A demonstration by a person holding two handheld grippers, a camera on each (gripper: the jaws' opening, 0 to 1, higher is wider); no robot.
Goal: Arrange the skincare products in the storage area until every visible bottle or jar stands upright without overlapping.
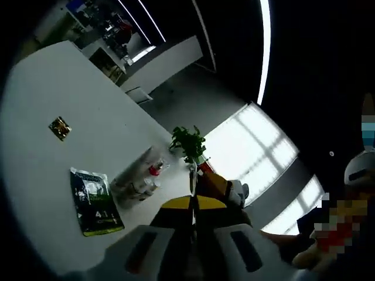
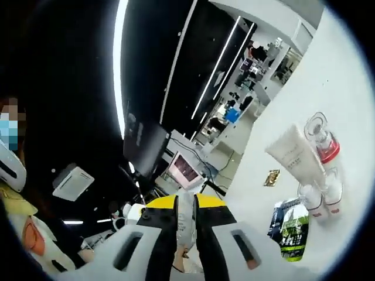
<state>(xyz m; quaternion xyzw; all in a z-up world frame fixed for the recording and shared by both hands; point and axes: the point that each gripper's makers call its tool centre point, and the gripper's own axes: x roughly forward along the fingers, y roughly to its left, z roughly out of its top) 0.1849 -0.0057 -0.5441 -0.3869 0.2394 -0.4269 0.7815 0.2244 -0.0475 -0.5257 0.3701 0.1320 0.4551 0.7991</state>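
On the white table (image 2: 337, 76), a white tube (image 2: 291, 153) lies tilted against a clear bottle with a red collar (image 2: 322, 136). Two small clear bottles (image 2: 319, 196) lie beside them, and a green and black sachet (image 2: 290, 228) lies flat nearby. My right gripper (image 2: 187, 205) is held well off the table with a narrow pale strip between its jaws; whether that is a held thing I cannot tell. The left gripper view has the same sachet (image 1: 96, 202) and the clear bottles (image 1: 140, 178) lying on the table (image 1: 53, 82). My left gripper (image 1: 193, 202) is shut, away from them.
A small gold square (image 1: 60, 127) lies on the table, also seen as the gold square (image 2: 271, 177). A potted plant (image 1: 188, 142) stands past the bottles. A person in a helmet (image 1: 358, 171) is close by. Office desks and screens (image 2: 184, 168) lie beyond.
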